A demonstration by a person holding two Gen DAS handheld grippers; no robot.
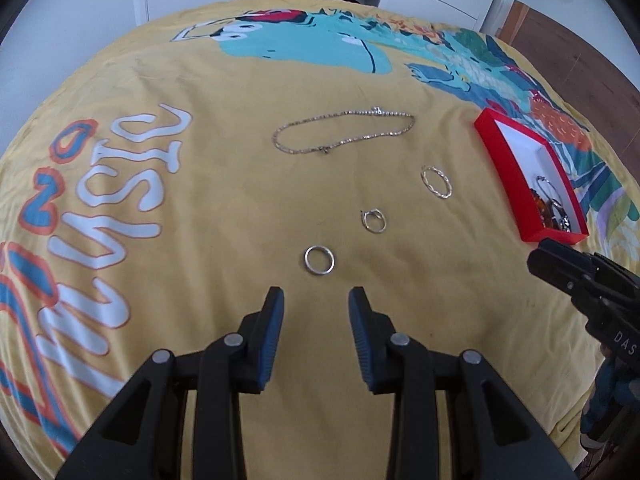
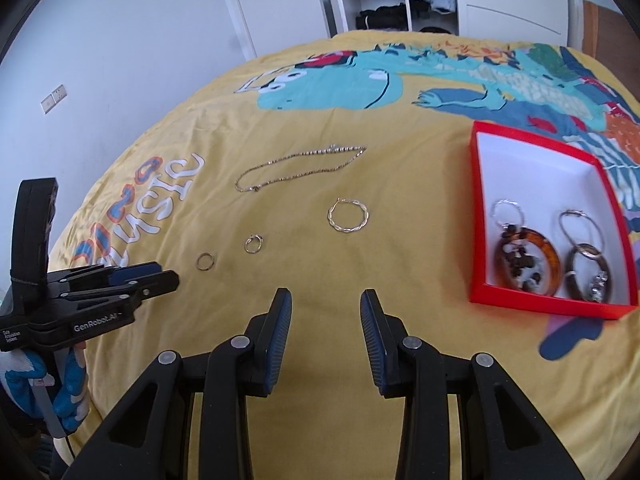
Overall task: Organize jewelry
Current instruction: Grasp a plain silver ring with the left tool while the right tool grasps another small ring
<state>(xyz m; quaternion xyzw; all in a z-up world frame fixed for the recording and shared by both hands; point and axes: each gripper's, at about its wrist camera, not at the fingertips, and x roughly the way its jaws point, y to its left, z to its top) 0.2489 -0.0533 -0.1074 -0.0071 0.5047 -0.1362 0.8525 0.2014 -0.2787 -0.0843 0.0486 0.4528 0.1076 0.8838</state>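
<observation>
Beside the red box point(image 2: 480, 216), both tools point(image 1: 316, 300) point(image 2: 325, 302) gape empty over three rings point(image 1: 319, 260).

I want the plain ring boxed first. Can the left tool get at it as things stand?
Probably yes. The left tool is open and empty, and the plain ring lies flat on the yellow bedspread just ahead of its tips, apart from the small hoop.

Left gripper point(image 1: 316, 300) open over bedspread point(image 1: 200, 280), ring point(image 1: 319, 260) just ahead. Two hoops point(image 1: 374, 221) beyond, chain point(image 1: 340, 132) mid-bed. Red box point(image 1: 504, 156) near right edge; right gripper point(image 1: 560, 268) beside it.
</observation>
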